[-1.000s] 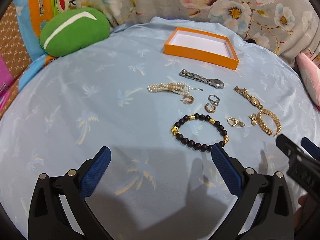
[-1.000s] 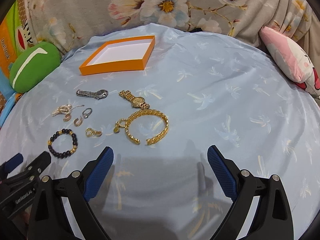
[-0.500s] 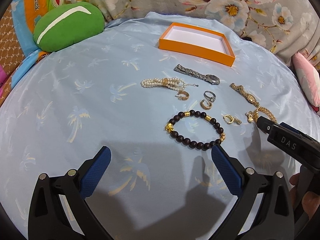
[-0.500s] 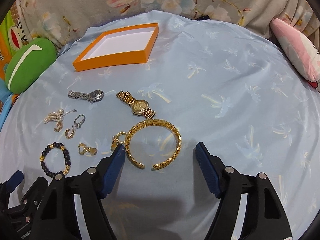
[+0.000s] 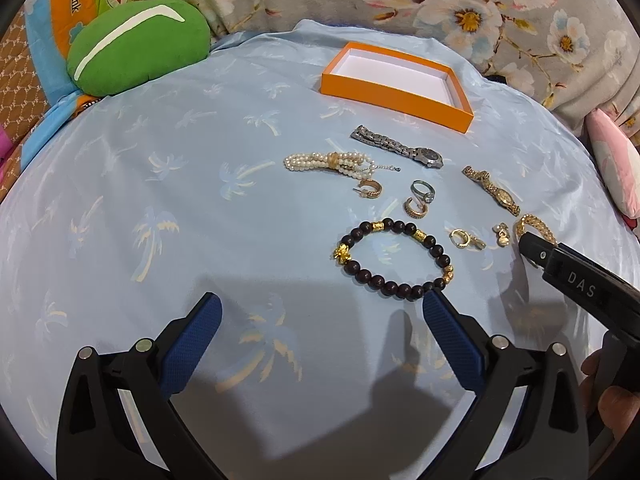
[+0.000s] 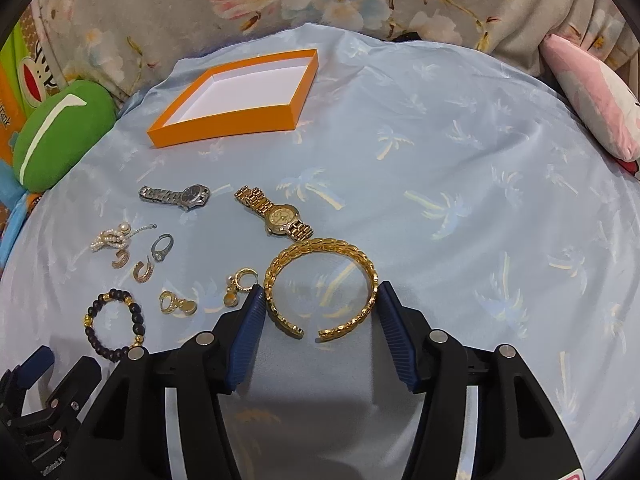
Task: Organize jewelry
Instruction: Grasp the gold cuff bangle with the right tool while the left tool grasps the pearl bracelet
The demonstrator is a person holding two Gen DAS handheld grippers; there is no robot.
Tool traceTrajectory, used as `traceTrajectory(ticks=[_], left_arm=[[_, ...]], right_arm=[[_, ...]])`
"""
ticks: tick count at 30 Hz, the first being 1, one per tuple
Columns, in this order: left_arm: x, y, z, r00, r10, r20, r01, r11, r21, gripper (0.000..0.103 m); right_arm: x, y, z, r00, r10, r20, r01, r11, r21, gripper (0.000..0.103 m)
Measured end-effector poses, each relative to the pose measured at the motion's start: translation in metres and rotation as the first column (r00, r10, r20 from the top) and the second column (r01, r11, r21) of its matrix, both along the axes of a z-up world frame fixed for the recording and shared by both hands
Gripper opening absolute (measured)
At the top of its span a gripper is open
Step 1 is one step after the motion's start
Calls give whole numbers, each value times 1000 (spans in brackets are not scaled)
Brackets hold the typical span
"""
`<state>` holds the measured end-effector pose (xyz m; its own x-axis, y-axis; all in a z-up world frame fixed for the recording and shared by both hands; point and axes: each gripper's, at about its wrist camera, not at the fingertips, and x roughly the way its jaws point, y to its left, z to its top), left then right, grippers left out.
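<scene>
your right gripper [image 6: 320, 304] stood apart, its pads flanking the gold bangle [image 6: 322, 286] on the blue sheet [image 6: 460, 160], not clamped. your left gripper [image 5: 320, 320] hung wide apart just before the dark bead bracelet [image 5: 394, 258]. the orange box [image 5: 394, 80] lay beyond.

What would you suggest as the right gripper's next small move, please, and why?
Probably close the right gripper on the gold cuff bangle: its open fingers already flank the bangle's sides, seemingly without contact yet, and the orange box stands empty beyond.
</scene>
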<state>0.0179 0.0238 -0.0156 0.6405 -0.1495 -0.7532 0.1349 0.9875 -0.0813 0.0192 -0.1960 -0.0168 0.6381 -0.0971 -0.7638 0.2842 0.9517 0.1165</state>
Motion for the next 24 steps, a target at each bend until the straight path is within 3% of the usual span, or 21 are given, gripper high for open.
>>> traceTrajectory(ticks=[11,14,20,24], left_arm=[[1,6,3,1000,-16,2,16,1000,-26,98],[5,9,11,998,-27,51,26,1000,16,98],[52,23,29,991,-91,96,89,996,24,98],[88,23,27,975,-203,88,198,978,61,93]], right_arm=[[-25,2,1,1000,17,22,-18,999,30,56],[-28,4,1,999,29,22,-30,999,31,56],[-28,5,0,999,32,16,-33,999,28,57],[-27,4,0,999,32,17,-33,999,31,57]])
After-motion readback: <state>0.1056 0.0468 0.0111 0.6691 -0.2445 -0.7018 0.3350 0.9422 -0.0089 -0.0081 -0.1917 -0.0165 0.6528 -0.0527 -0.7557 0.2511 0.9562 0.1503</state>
